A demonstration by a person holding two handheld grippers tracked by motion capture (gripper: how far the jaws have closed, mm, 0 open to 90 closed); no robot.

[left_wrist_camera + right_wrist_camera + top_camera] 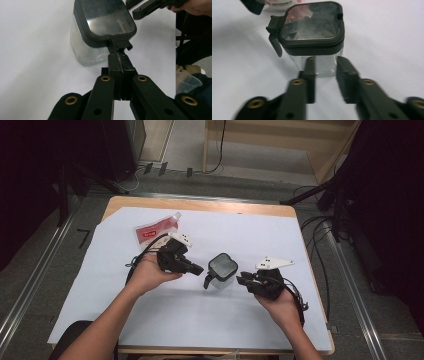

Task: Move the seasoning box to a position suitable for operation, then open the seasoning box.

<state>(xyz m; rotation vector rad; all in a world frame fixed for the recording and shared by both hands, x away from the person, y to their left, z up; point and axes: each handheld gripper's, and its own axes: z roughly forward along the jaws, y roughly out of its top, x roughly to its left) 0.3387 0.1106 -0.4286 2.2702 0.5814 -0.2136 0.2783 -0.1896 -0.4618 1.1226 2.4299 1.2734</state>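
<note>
Clearly the left gripper (119, 65), jaws clamped on the latch tab of the clear container (86, 47) just ahead, could tip it (light, unbraced), since the right gripper (325, 72), jaws slightly parted, holds nothing just short of its wall

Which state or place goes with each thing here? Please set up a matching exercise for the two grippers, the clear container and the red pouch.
Things:
1. left gripper
2. right gripper
3. clear container
4. red pouch

Places or states:
A. lies flat at the far left of the white sheet
B. jaws pressed shut on the lid's latch tab
C. jaws apart, nothing between them, just short of the clear wall
D. stands upright between the two grippers, dark lid on

Pairs: 1-B, 2-C, 3-D, 4-A
</note>
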